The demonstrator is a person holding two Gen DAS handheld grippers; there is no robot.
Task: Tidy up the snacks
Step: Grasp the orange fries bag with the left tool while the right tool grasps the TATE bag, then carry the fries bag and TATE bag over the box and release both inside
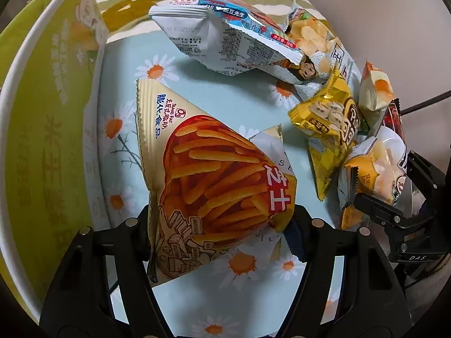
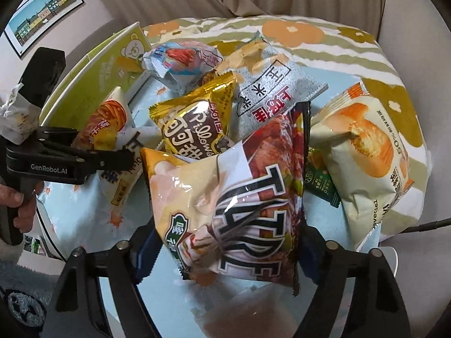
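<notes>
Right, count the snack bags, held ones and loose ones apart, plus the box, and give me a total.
Bags held: 2, fries bag, chip bag
Bags lying loose: 5, gold bag, silver bag, blue-white bag, cream bag, small green packet
Green box: 1
Total: 8

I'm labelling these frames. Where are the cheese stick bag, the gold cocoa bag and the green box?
cheese stick bag (image 1: 214, 174): left wrist view, printed front.
gold cocoa bag (image 2: 194, 124): right wrist view, brown label.
green box (image 1: 42, 140): left wrist view, inner wall.

a green packet (image 2: 321, 181) lies mostly hidden beneath the bigger snack bags.
</notes>
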